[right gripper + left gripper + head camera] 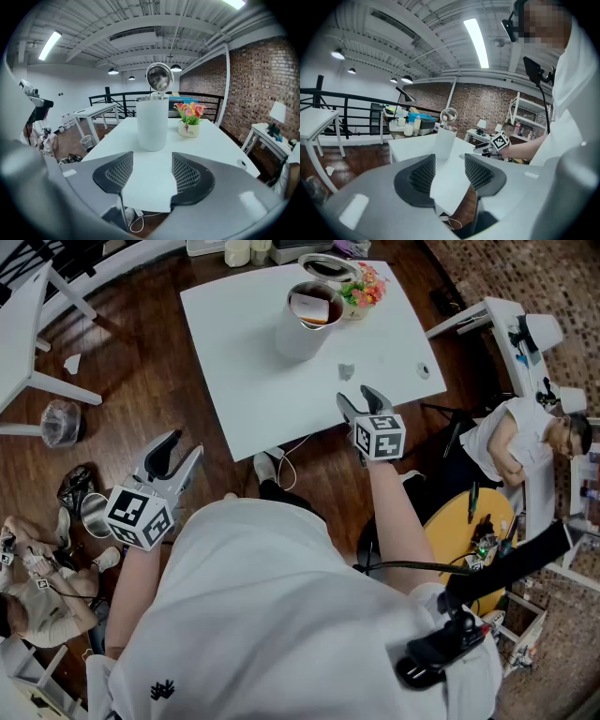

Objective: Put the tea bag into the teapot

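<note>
Two claws: the left gripper (186, 444) hangs off the near-left corner of the white table (253, 381), above the wooden floor. The right gripper (358, 399) hangs over the table's near edge, and both tilt downward.
Left claw: its jaws are spread wide with nothing between the pads. Its own view shows only tabletop and floor through the gap.
Right claw: its jaws are at full spread and empty, aimed straight at the teapot (152, 124), which is well apart from it.
Teapot: the tall white pot stands toward the table's far side, with its lid (326, 265) tipped open behind the mouth.
Tea bag: a pale square (314, 306) lies in the pot's open mouth on dark liquid. It looks like the tea bag, already inside, though the head view shows it too small to be certain.
Nearby: a small flower pot (361, 287) sits just beside the teapot. A grey scrap (347, 371) lies on the bare top between teapot and right gripper; what it is cannot be told.
Stage: judged from how things lie, the drop appears done and neither claw has anything left to carry.
Doing it well: both claws are best kept wide and clear of the teapot, which is tall and likely to tip if nudged near its rim. Any confirming look should come from above the mouth, without reaching across the flowers.
</note>
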A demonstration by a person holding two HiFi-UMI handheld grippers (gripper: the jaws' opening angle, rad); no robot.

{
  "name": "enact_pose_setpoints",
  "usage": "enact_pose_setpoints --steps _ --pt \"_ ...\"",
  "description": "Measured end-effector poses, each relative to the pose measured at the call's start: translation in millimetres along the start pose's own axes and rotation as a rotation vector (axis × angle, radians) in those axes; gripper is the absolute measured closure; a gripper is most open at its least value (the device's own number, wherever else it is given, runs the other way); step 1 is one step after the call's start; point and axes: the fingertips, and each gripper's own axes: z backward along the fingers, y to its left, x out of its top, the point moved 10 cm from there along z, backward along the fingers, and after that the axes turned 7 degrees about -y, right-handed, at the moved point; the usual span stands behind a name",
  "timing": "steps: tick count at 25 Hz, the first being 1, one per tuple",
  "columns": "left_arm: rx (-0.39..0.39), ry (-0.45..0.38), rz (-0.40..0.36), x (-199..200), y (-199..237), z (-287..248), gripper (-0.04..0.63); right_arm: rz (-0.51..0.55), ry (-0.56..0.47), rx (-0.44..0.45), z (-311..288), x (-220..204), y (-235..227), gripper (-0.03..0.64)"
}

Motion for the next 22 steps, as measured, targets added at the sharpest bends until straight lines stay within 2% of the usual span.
enact_pose_setpoints --steps 9,16,20,22 --pt "0.070 0.023 0.014 16.1 1.9 -45.2 0.405 -0.011 0.098 -0.013 -84.0 -20.3 -74.4 0.377" --pt "0.143 0.046 0.040 19.0 -1.7 -53.8 0.405 -0.002 0.168 -0.004 -123.0 -40.4 -97.1 0.397" --pt "0.163 0.044 0.035 17.1 -1.6 -56.1 0.405 0.008 0.196 -0.001 -132.5 -47.8 -102.6 0.428" --pt "0.175 0.044 0.038 17.6 -2.0 -56.8 0.405 0.015 0.200 -0.002 -134.9 -49.8 -103.4 0.475"
